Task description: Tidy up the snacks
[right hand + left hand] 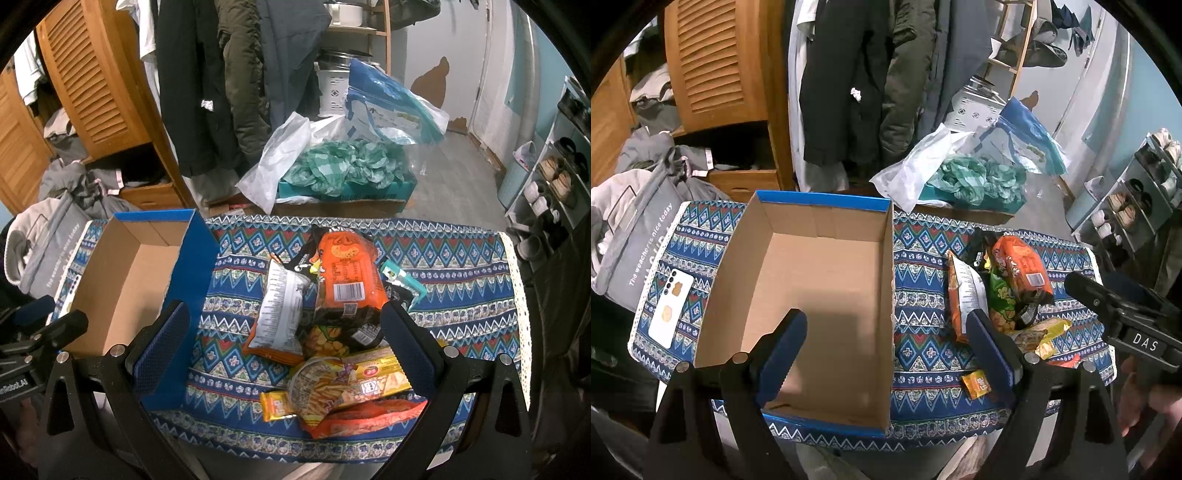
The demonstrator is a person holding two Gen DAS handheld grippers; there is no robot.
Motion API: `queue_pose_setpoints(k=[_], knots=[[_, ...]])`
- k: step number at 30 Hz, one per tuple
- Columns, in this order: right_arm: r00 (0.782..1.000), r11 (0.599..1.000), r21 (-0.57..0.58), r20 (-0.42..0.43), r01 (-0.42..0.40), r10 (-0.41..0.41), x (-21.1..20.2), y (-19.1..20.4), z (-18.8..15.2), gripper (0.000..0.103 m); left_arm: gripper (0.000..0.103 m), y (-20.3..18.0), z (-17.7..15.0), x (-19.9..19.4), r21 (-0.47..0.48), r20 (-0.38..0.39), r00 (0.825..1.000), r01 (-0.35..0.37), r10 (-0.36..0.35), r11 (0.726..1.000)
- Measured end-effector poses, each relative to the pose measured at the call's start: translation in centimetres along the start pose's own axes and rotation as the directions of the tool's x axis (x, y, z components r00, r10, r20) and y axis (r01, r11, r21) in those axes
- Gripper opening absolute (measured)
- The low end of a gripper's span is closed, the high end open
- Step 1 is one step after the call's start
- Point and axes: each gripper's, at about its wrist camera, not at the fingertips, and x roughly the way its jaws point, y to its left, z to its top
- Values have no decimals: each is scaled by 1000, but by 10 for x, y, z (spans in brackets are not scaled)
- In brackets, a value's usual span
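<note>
An empty cardboard box with blue outer walls (827,280) sits on the patterned cloth; it also shows at the left of the right wrist view (129,273). A pile of snack packets lies to its right: an orange packet (347,273), a white-backed packet (280,306), a yellow packet (354,380) and a small yellow sachet (977,384). My left gripper (886,354) is open above the box's near right wall. My right gripper (288,350) is open and empty, just above the near side of the snack pile.
A white phone (670,308) lies on the cloth left of the box. A grey bag (635,236) hangs off the table's left edge. Behind the table stand a box of green fabric (343,173), hanging coats (857,81) and a wooden cabinet (716,66). A shoe rack (1134,195) is at the right.
</note>
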Motion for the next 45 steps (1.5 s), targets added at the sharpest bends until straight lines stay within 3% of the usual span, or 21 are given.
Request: queue_pose_setpoints(k=[27, 34, 45], knots=[[1000, 1000, 1, -4, 0, 0, 1, 0, -1, 101, 89, 1, 5, 2, 0, -14, 1000, 5, -5, 1000], [999, 1000, -3, -32, -2, 2, 6, -5, -2, 101, 89, -1, 8, 12, -12, -45, 999, 29, -30, 999], [991, 1000, -29, -134, 1, -5, 27, -33, 29, 101, 89, -26, 40, 33, 8, -94, 994, 60, -59, 998]])
